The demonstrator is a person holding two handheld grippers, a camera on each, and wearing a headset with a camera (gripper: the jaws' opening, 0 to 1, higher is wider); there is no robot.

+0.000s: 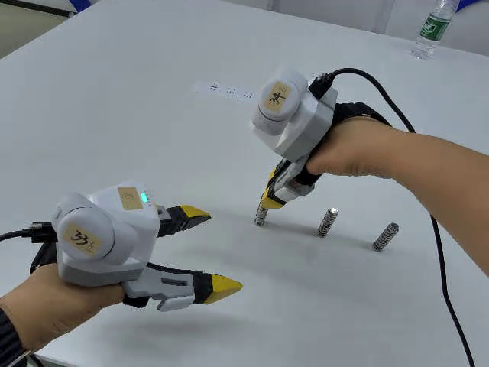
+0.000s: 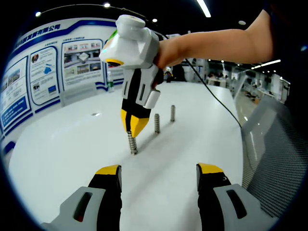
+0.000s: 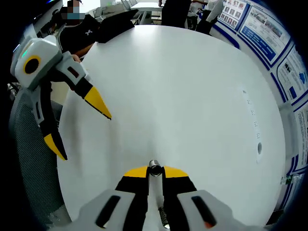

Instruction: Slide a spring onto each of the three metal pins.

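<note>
Right gripper (image 1: 268, 202) was noted clamped on the upright spring (image 1: 261, 218), directly beneath its tips. Left gripper (image 1: 220, 251) was held wide open, empty, farther off.

bright overhead light | soft shadows | fisheye edges bent — focus sharp

i see three grey coiled springs, all upright in a row. first spring (image 1: 261, 216) pinched between right gripper (image 1: 267, 202) tips. second spring (image 1: 328, 222) near gripper, apart from it. third spring (image 1: 386, 236) farther out, tilted slightly.
</note>
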